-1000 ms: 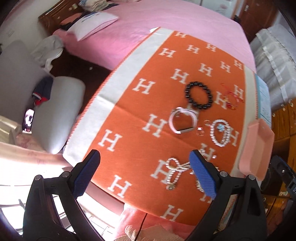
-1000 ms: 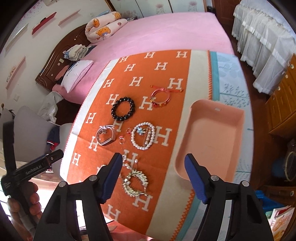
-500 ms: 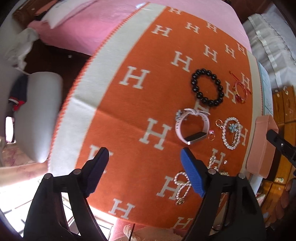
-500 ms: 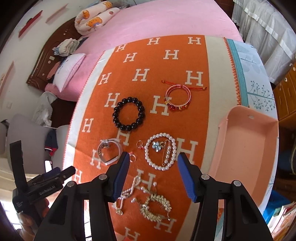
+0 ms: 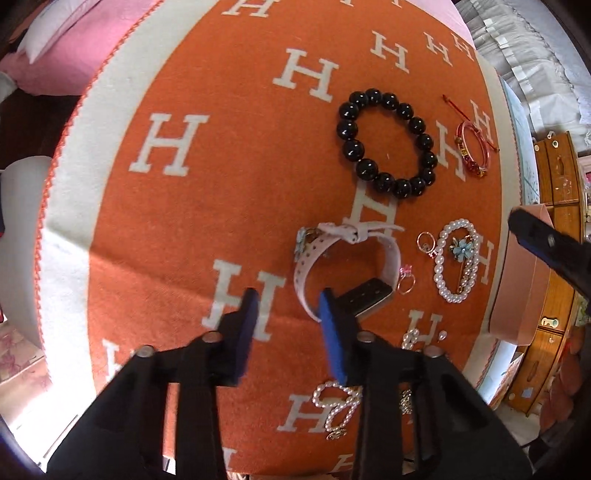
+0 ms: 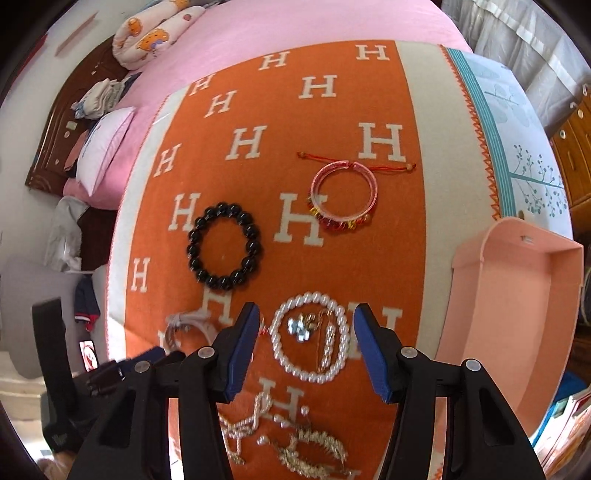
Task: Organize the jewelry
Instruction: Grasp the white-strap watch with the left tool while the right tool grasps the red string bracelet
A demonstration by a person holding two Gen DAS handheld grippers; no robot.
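— So, what's laid out? A bed (image 6: 295, 26) with a pink cover, and over it an orange blanket (image 5: 229, 192) patterned with white H letters; a pink tray (image 6: 517, 295) sits at the blanket's right edge.

— And the jewelry? All on the blanket: a black bead bracelet (image 5: 386, 142), a pink bangle (image 6: 345, 195) with a red cord, a pale-strapped watch (image 5: 347, 262), a pearl bracelet (image 6: 310, 336) ringing a small flower brooch, plus pearl chains nearest the person.

— The tools? Left tool (image 5: 288, 314) has just been closing; its jaws hang narrowed over the blanket, the right pad at the watch's strap, nothing pinched between them. Right tool (image 6: 306, 343) hangs spread over the pearl bracelet, jaws either side, not gripping it.
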